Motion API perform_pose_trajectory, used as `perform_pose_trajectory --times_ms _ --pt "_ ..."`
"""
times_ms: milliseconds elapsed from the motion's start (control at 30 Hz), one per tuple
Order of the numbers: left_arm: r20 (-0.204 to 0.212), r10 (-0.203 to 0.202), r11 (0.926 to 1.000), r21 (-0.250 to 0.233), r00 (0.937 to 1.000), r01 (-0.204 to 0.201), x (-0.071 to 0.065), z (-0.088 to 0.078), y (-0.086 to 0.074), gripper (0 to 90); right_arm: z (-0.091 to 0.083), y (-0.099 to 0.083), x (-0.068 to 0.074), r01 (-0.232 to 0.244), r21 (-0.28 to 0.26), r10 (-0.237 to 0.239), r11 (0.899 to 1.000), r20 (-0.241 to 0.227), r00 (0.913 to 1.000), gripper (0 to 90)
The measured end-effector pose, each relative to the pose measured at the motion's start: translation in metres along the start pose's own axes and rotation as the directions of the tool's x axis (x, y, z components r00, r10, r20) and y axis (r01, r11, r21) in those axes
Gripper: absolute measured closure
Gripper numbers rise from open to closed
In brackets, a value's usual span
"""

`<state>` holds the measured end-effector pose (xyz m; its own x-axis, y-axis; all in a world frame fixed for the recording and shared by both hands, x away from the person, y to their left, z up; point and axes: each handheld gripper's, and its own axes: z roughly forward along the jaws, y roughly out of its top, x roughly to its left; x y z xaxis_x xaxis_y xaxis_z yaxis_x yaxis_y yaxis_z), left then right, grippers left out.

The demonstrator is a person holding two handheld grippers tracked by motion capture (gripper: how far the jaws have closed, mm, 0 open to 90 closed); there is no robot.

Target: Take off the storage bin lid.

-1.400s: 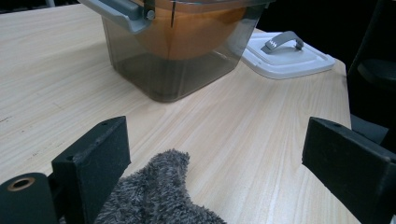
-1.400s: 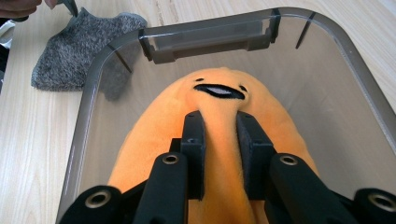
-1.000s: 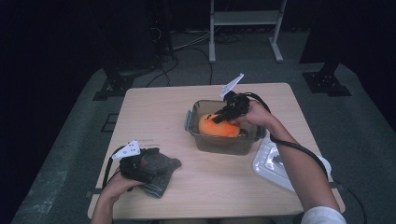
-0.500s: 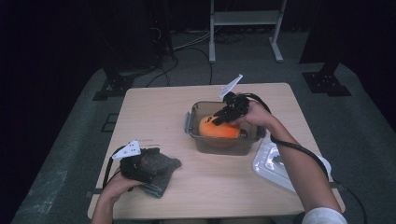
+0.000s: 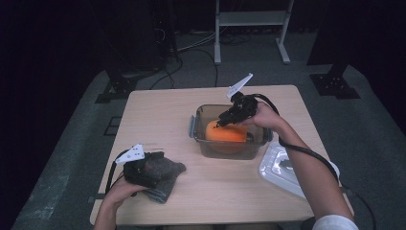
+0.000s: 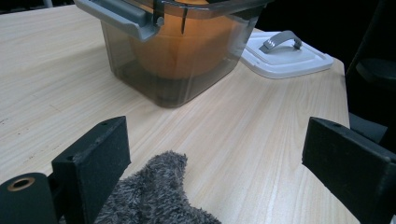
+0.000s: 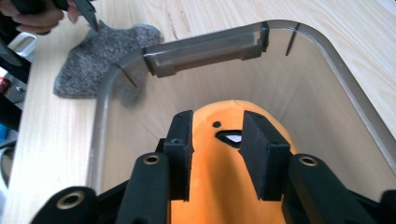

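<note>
The right claw (image 7: 215, 154) hangs inside the clear tub (image 5: 201, 125), which stands near the middle of the counter (image 5: 158, 110), a little toward its far edge. In the right gripper view its jaws stand a narrow way apart over the orange plush toy (image 7: 224, 200) and have just been opening; the toy's top lies under and between the pads, which do not seem to press on it, though the angle makes that hard to be sure of.

If the toy is being set down, the sound way to finish is to spread the jaws a little more so no fabric snags on a pad, then lift straight up, clear of the tub's rim and its grey side handle (image 7: 205, 51). A sideways pull could drag the tub across the counter.

The tub holds the orange toy alone, which takes up most of its floor. Its white lid (image 5: 282, 165) lies flat on the counter near the right edge, handle up, just beside the tub.

Near the left front corner, the left claw (image 6: 215, 154) rests with its jaws wide apart over a grey fuzzy cloth (image 6: 154, 196), not gripping it.
</note>
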<state>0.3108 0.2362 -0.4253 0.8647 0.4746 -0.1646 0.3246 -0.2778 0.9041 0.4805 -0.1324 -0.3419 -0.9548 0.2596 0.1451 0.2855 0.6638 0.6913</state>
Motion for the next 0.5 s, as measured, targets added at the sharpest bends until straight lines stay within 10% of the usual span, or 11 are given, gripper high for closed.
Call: perform_pose_trajectory --times_ms 500 --pt "-0.001 -0.003 1.0000 0.000 1.0000 0.003 0.000 0.001 0.000 6.8 -0.035 -0.014 0.012 -0.014 -0.080 0.014 0.997 -0.002 0.9999 58.5"
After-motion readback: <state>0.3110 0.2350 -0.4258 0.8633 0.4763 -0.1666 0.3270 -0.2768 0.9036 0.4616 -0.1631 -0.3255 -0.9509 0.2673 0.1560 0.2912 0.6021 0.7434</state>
